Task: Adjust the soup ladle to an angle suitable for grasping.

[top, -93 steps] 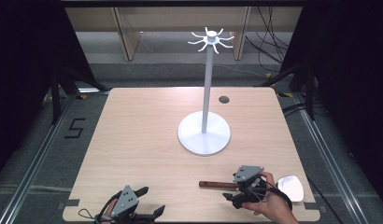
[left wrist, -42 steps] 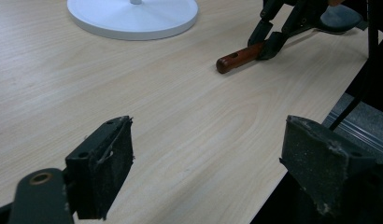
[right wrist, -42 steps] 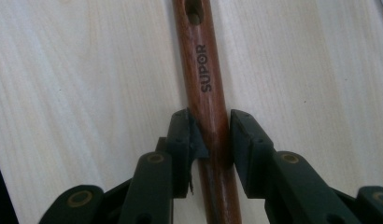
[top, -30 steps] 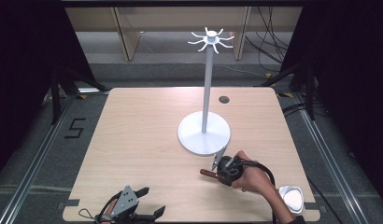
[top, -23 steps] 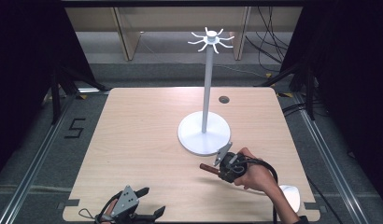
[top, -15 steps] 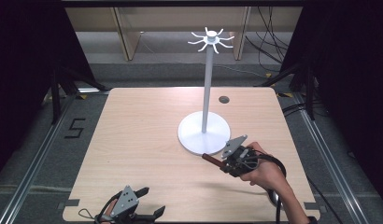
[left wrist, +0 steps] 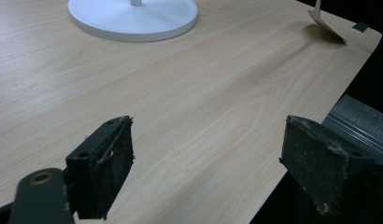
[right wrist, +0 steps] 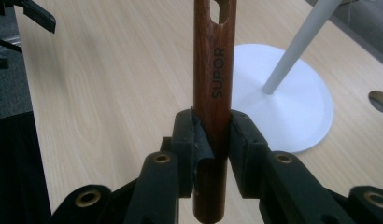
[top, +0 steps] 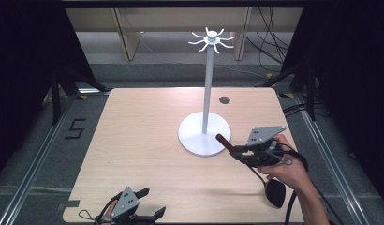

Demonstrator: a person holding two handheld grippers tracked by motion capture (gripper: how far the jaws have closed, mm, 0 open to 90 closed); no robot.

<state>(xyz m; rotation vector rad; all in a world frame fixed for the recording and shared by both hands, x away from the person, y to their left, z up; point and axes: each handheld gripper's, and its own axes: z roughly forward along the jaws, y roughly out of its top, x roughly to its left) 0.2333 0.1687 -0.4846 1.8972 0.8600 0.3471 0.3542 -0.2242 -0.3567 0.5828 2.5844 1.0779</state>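
While the right gripper (right wrist: 212,140) pinches a wooden handle (right wrist: 213,88) (marked SUPOR) beside the white stand (top: 204,136), the left gripper (left wrist: 203,177) rests spread at the table (top: 143,140) edge.

Probably lab: railed floor (top: 35,154), cables (top: 274,33)

Person's right hand (top: 284,169) and forearm reaching in from the lower right, holding the black two-jaw right gripper (top: 234,153) raised above the table, jaws clamped on a brown wooden handle (right wrist: 213,79), black two-jaw left gripper (top: 145,216) lying at the near edge, jaws wide apart
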